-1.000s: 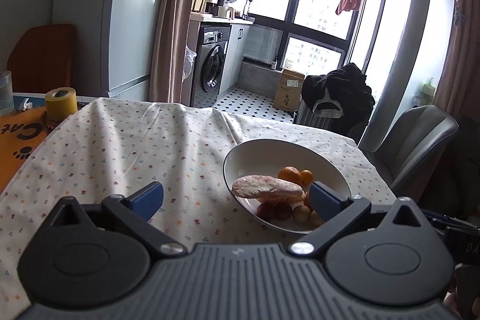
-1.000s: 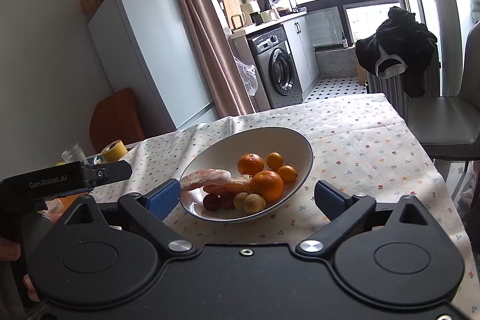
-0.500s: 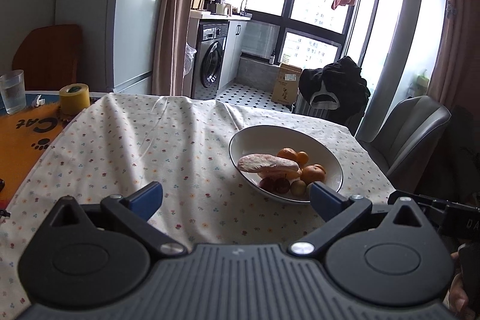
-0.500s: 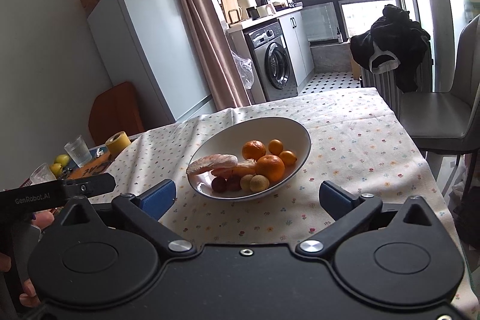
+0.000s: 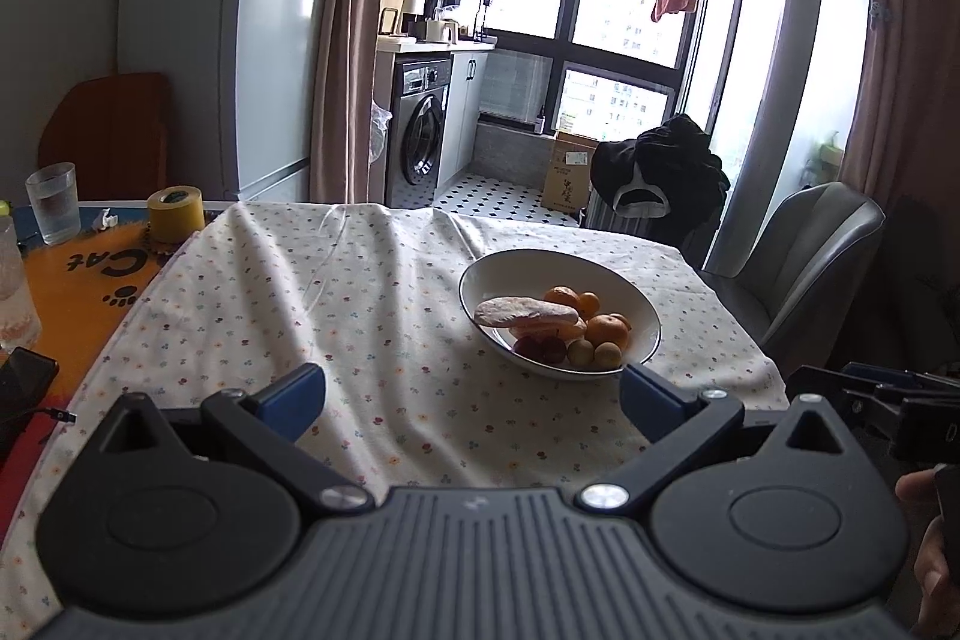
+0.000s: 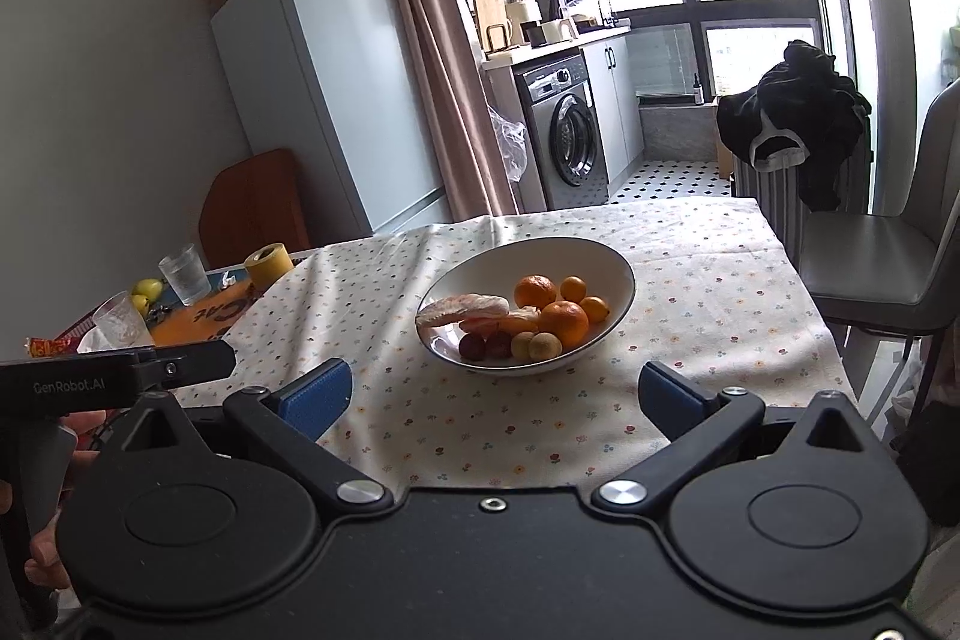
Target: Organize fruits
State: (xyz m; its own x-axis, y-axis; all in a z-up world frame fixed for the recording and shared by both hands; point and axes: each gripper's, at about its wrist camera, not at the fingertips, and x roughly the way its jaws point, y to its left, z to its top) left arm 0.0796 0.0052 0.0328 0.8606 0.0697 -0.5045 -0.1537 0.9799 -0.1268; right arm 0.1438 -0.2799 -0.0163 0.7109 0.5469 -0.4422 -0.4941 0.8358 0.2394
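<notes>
Over the last second I pull both claws back from the bowl (image 5: pixel 645 319) of fruit (image 6: pixel 561 321), which sits on the surface well ahead, and my left claw (image 5: pixel 471 391) and right claw (image 6: pixel 495 394) hang released and empty, so the sorting looks done or paused

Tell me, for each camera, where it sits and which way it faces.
Left wrist: on the left gripper, above the near table edge, facing the bowl ahead-right; its open blue fingers and a hand show.
Right wrist: on the right gripper, facing the bowl ahead; open fingers, the left gripper and a hand show.
Shared: bowl of fruit, floral tablecloth, tape roll, fridge.
</notes>
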